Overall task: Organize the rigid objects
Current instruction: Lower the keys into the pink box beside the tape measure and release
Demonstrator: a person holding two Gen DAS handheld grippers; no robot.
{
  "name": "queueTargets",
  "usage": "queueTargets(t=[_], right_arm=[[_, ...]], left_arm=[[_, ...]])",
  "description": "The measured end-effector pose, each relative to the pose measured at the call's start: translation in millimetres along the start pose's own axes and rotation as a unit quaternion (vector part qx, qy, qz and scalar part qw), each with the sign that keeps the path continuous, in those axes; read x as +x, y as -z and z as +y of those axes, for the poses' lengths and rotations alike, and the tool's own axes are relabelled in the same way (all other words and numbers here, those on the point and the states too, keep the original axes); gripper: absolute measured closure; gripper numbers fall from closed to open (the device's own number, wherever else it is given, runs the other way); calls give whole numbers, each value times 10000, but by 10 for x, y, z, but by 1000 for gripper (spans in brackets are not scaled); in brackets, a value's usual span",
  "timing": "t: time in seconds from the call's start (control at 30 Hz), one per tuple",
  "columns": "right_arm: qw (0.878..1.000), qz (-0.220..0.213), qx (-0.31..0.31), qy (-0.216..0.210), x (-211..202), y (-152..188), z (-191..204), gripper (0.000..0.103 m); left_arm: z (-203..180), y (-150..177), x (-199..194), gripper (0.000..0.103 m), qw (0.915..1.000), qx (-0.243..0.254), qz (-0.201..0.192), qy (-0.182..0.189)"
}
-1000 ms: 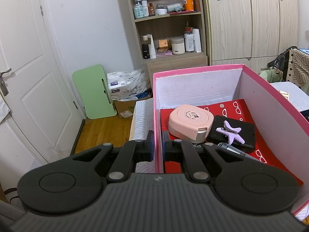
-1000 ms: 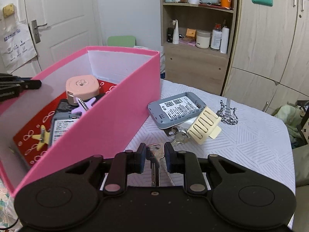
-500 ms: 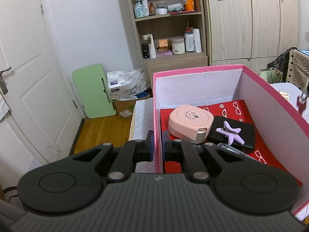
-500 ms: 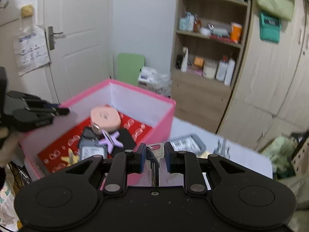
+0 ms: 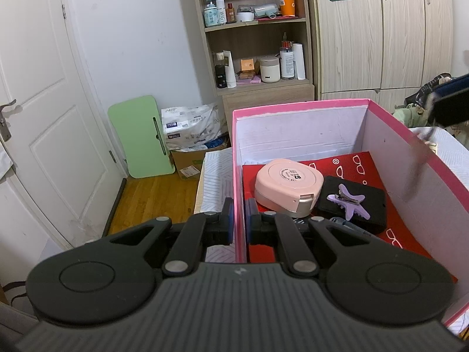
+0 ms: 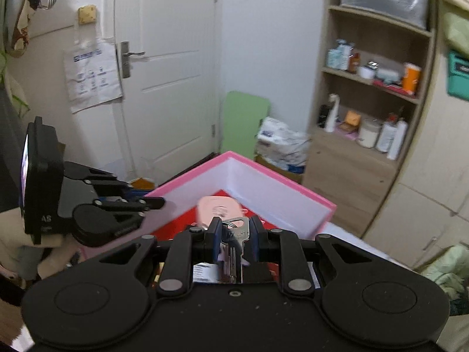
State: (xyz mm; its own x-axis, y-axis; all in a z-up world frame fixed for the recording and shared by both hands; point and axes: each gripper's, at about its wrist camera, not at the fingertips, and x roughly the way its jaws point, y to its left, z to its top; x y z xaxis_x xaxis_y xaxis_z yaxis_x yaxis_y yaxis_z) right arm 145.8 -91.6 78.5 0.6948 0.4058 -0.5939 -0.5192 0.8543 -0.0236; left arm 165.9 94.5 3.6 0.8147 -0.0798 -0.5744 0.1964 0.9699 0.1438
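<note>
A pink box (image 5: 296,108) with a red patterned floor holds a pink rounded case (image 5: 288,186), a black flat case (image 5: 351,205) and a purple star-shaped clip (image 5: 350,201). My left gripper (image 5: 239,223) is shut on the box's left wall. My right gripper (image 6: 234,233) is shut on a silver key (image 6: 236,236) and holds it above the box (image 6: 263,176). The pink case (image 6: 218,209) lies just beyond the key. The left gripper (image 6: 159,204) shows at the left of the right wrist view. The right gripper's body (image 5: 448,104) shows blurred at the left wrist view's right edge.
A white door (image 5: 38,117), a green board (image 5: 140,136) and a bag (image 5: 190,127) stand at the left on the wooden floor. A shelf unit (image 5: 258,47) with bottles and jars and a wardrobe (image 5: 381,35) stand behind the box. A white patterned table cover (image 5: 215,173) lies under the box.
My right gripper has lifted the key off the table and carried it left over the pink box. My left gripper has stayed clamped on the box wall.
</note>
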Motion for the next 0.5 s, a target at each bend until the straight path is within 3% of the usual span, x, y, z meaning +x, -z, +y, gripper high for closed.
queueTargets(t=[0.5], right_arm=[[9893, 885, 551, -1023, 999, -86, 77, 79]], left_arm=[[38, -28, 98, 97, 9992, -120, 320, 199]])
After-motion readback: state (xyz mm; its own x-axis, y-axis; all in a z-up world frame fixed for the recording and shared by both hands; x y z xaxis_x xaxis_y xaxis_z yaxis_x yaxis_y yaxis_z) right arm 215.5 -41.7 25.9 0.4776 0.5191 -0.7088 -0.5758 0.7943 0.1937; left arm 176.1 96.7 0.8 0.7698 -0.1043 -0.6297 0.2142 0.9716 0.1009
